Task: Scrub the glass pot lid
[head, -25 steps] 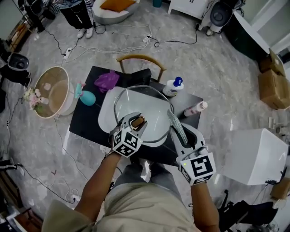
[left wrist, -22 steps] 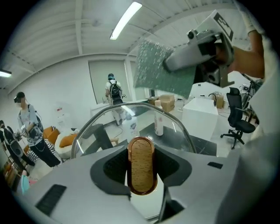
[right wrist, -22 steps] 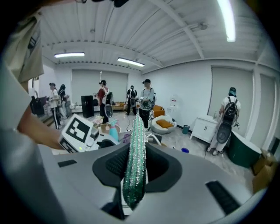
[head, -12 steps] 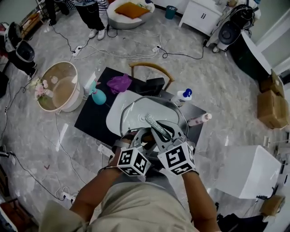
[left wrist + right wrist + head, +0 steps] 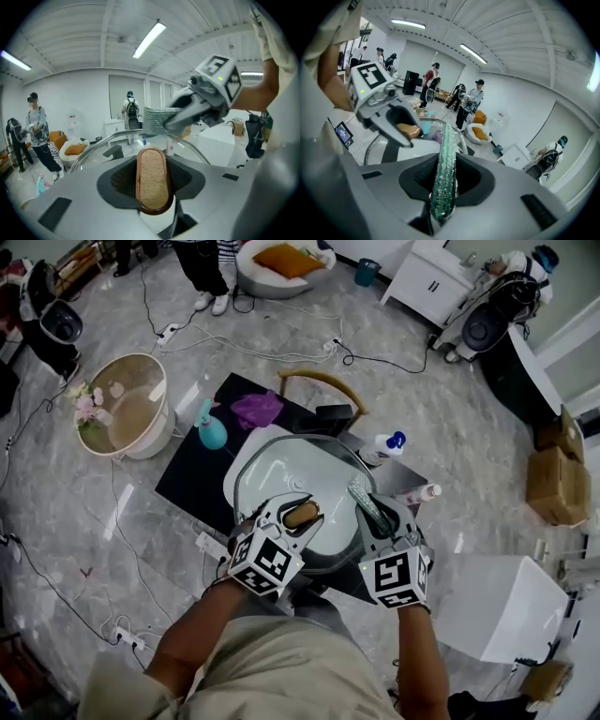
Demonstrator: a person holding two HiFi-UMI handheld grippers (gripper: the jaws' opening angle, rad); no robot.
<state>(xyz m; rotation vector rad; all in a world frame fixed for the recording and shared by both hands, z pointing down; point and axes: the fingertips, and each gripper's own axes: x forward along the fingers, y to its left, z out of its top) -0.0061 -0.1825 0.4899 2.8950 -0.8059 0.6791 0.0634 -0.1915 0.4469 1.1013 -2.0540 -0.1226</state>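
Two claws busy: left gripper (image 5: 300, 515) clamps the glass lid (image 5: 309, 474) by its knob (image 5: 152, 183); right gripper (image 5: 373, 507) pinches the scrub pad (image 5: 444, 173) edge-on; I'd lay it flat on the glass.

You wear pale beige clothes (image 5: 272, 667) with short sleeves. Each hand carries a smooth grey gripper, the left gripper (image 5: 292, 506) and the right gripper (image 5: 375, 505), each topped by a white cube printed with black square markers.

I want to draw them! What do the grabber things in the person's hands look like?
The left gripper and right gripper are pale grey, with dark hollows around the jaws. Each carries a cube with black-and-white square markers. The person wears a beige top.
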